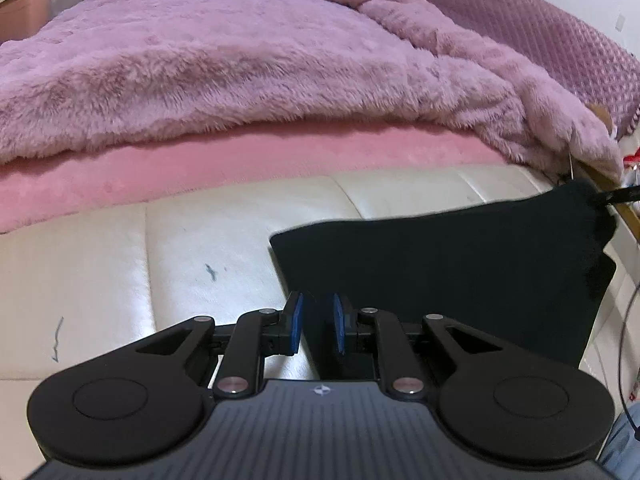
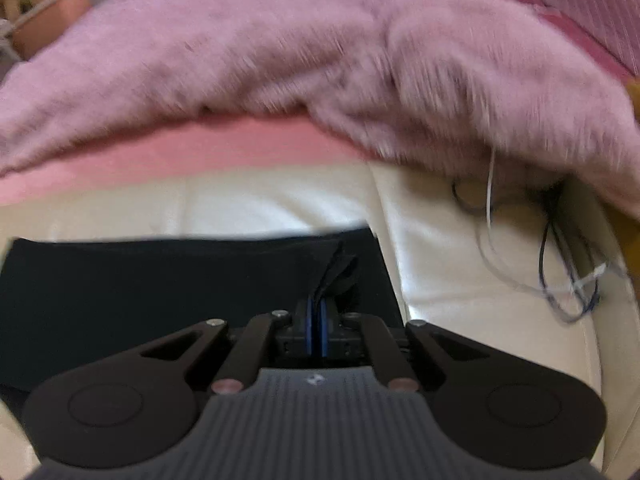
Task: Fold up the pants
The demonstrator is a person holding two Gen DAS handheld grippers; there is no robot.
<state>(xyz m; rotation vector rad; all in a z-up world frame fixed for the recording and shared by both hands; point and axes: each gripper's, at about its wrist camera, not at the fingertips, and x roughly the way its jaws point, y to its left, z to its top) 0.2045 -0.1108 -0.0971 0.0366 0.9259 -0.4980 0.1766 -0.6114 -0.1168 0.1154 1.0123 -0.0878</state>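
The black pants lie flat on a cream leather surface, folded into a wide dark shape. My left gripper is open, its blue pads straddling the near left edge of the pants. In the right wrist view the pants spread across the left and middle. My right gripper is shut on a raised fold of the black fabric near the pants' right edge. That view is blurred.
A fluffy purple blanket over a pink sheet fills the far side. A quilted purple pillow lies at the back right. Loose cables lie on the cream surface right of the pants.
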